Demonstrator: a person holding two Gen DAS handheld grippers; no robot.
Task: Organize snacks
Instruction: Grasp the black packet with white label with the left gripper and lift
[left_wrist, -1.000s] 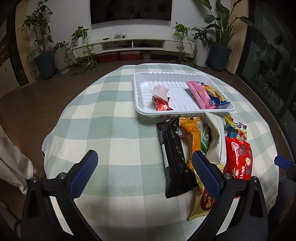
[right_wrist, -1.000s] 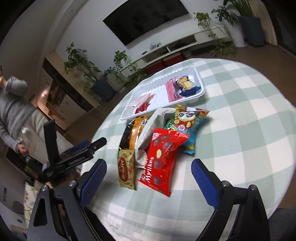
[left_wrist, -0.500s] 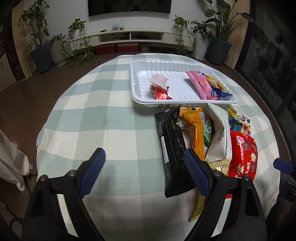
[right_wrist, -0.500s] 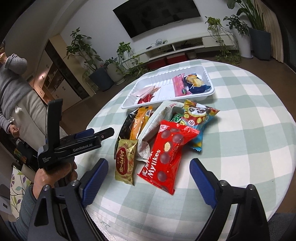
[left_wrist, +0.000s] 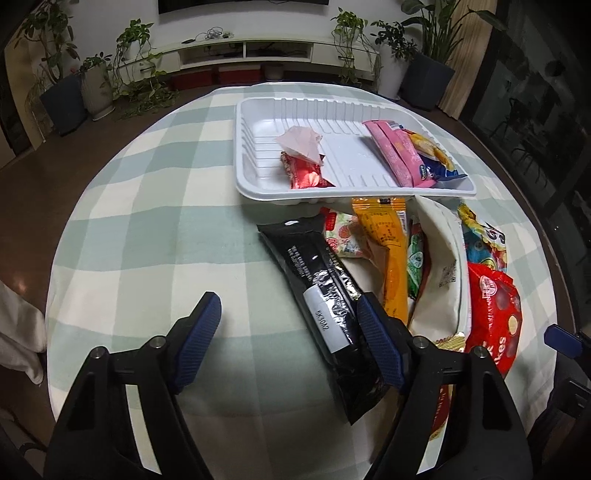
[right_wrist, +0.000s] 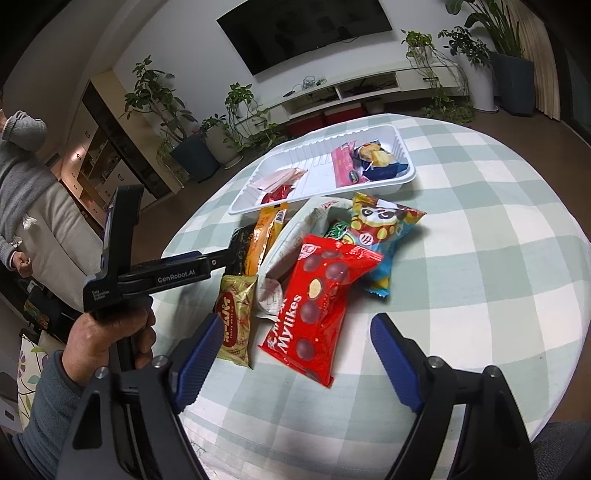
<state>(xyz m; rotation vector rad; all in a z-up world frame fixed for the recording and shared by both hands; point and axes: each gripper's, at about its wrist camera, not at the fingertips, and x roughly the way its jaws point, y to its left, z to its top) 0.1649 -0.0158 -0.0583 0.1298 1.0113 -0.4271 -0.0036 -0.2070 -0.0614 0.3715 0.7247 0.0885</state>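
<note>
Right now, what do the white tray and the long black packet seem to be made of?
The white tray looks like thin moulded plastic or foam with a matte finish: ribbed walls and floor, rolled rim, no sharp glare. The black packet looks like glossy plastic film, perhaps foil-lined: it wrinkles, throws bright highlights, and carries a white paper-like label.

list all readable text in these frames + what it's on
"Mylikes": red snack bag
"GenRobot.AI": left gripper, on its side in the right wrist view
"W3012": white sticker on black snack pack
Unreadable: small white print on left gripper's body, gold packet, orange packet, panda bag.
</note>
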